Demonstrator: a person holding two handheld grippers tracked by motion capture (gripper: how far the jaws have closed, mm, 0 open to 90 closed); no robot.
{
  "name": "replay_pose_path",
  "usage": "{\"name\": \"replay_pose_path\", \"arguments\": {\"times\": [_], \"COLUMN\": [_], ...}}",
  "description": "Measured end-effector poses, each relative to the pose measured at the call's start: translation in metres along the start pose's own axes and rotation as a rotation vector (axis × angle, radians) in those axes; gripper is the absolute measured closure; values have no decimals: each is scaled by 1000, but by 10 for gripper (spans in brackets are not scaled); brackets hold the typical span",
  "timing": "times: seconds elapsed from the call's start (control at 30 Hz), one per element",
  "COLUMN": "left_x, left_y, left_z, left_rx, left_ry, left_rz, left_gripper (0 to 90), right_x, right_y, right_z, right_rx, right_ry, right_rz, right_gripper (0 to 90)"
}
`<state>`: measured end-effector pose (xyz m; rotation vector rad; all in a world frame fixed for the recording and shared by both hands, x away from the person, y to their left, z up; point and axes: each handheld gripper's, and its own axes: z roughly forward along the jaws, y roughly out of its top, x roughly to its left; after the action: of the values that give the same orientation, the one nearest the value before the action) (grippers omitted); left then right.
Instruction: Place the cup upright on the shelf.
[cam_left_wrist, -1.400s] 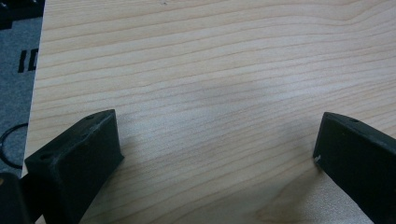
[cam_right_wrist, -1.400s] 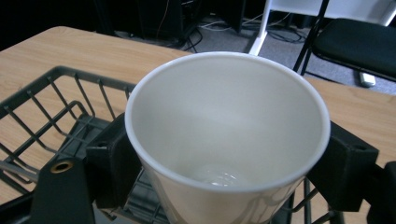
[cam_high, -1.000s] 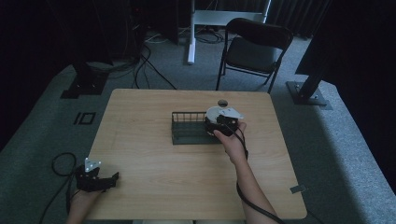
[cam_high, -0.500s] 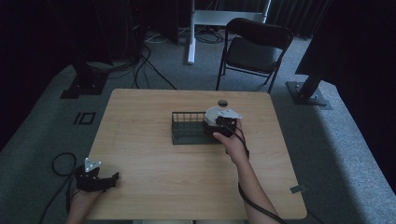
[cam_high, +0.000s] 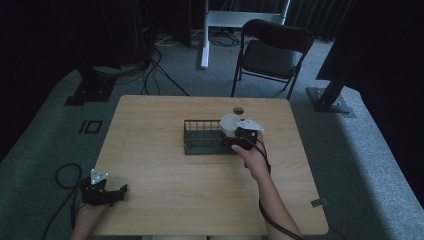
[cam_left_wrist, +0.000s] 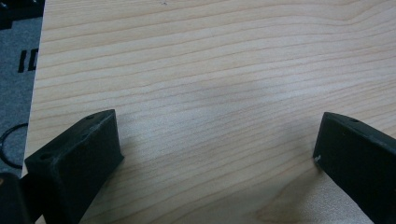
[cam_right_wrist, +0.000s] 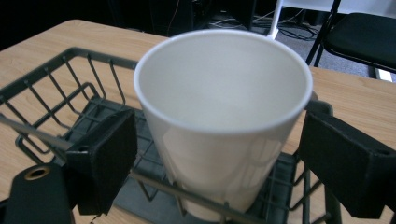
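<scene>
- The white cup (cam_right_wrist: 224, 116) stands upright in the near right end of the black wire basket (cam_high: 200, 140), directly ahead of my right gripper (cam_right_wrist: 215, 158) and between its two jaws.
- My right gripper's jaws are spread to either side of the cup wall; I see a gap at each pad, so I judge nothing is clamped yet.
- I take the cup for a light, thin-walled thing, paper or plastic, with a smooth, faintly glossy side. It looks empty inside.
- Such a wall would likely buckle under a hard squeeze and slip under a weak one. I would close gently on the middle of the body, below the rolled rim, where the taper widens above the pads and helps keep it from sliding down.
- The basket's front wire crosses just below my jaws, so a lower hold would foul on it.
- My left gripper (cam_high: 102, 190) sits near the table's front left corner, well apart from the basket, jaws wide apart over bare wood.
- The table (cam_high: 165, 195) is pale wood grain, flat and matt, with a small round dark thing (cam_high: 238, 110) beyond the cup.
- Past the table I see grey carpet, a black folding chair (cam_high: 270, 50), cables and dark curtains.
</scene>
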<state>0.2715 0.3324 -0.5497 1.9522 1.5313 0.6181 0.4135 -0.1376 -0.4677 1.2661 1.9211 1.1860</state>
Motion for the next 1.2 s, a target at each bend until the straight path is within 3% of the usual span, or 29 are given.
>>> {"name": "replay_pose_path", "arguments": {"times": [0.33,0.4,1.2], "left_x": [0,0,0], "left_y": [0,0,0], "left_z": [0,0,0], "left_rx": [0,0,0], "left_ry": [0,0,0], "left_rz": [0,0,0], "left_gripper": [9,9,9], "right_x": [-5,-6,-23], "right_y": [-7,-9,-49], "right_z": [-16,-19,-40], "right_rx": [-22,-18,4], "right_ry": [-6,-24,-9], "right_rz": [6,-2,42], "right_gripper": [118,118,118]}}
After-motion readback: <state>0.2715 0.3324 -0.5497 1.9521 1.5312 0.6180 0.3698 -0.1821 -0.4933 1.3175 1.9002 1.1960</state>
